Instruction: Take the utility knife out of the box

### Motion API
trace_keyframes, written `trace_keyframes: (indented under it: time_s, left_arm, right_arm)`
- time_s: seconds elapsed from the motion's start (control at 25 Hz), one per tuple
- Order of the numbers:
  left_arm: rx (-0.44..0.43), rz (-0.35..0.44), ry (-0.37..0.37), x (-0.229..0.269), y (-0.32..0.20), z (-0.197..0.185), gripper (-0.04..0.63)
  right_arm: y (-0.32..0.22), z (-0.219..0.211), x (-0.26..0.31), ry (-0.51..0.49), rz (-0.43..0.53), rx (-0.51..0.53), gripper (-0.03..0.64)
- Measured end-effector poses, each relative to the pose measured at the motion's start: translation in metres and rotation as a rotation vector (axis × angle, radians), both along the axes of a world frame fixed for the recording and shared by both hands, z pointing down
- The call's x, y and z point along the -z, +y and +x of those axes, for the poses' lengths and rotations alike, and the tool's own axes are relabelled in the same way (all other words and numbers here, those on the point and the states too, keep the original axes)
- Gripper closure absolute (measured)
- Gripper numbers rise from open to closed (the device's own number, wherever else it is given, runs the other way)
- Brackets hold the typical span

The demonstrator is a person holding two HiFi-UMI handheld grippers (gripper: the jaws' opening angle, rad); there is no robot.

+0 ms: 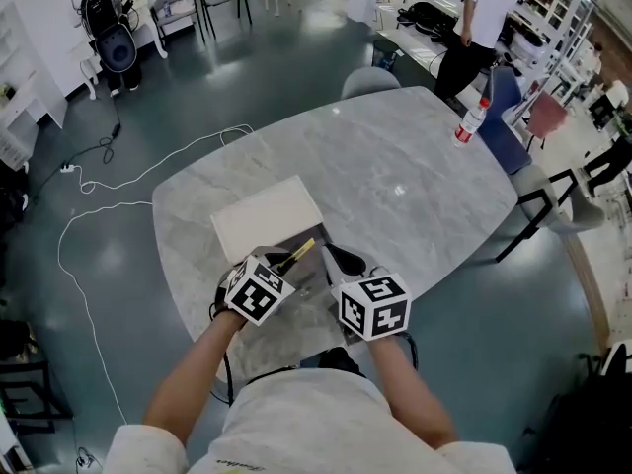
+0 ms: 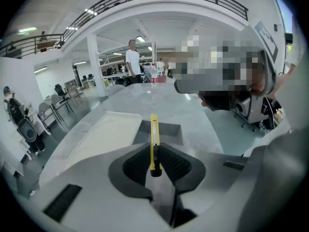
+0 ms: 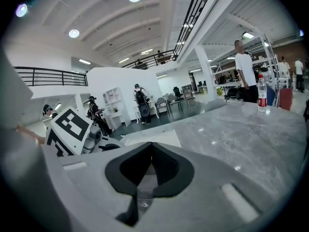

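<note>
Removal step judged nearly done: the yellow utility knife (image 2: 154, 138) is clamped by its near end between the pads of the left tool (image 2: 154, 153) and held over the open white box (image 1: 267, 220). Next, it should be carried clear and set on the grey marble surface (image 1: 395, 166). The right tool (image 3: 150, 149) is seen closed together, empty, just beside. In the open hall, a cable (image 1: 89, 225) is seen on the floor at left and a water bottle (image 1: 471, 121) at the surface's far right edge.
</note>
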State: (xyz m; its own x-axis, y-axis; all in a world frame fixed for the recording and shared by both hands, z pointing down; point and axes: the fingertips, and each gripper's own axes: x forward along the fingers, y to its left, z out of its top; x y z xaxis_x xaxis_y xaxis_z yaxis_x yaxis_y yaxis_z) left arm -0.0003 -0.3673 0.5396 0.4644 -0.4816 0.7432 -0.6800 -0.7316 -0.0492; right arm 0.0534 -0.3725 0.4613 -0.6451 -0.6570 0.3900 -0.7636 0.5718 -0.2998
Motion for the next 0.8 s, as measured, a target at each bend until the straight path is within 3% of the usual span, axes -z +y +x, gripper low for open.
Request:
trace_keyframes:
  time_s: [0.56, 0.8]
  left_arm:
    - [0.175, 0.212, 0.287, 0.077, 0.015, -0.030, 0.535]
    - [0.218, 0.287, 0.370, 0.098, 0.023, -0.039, 0.535]
  right_arm:
    - [0.025, -0.016, 0.022, -0.010, 0.062, -0.054, 0.612]
    - [0.036, -0.019, 0.030, -0.005, 0.091, -0.084, 0.612]
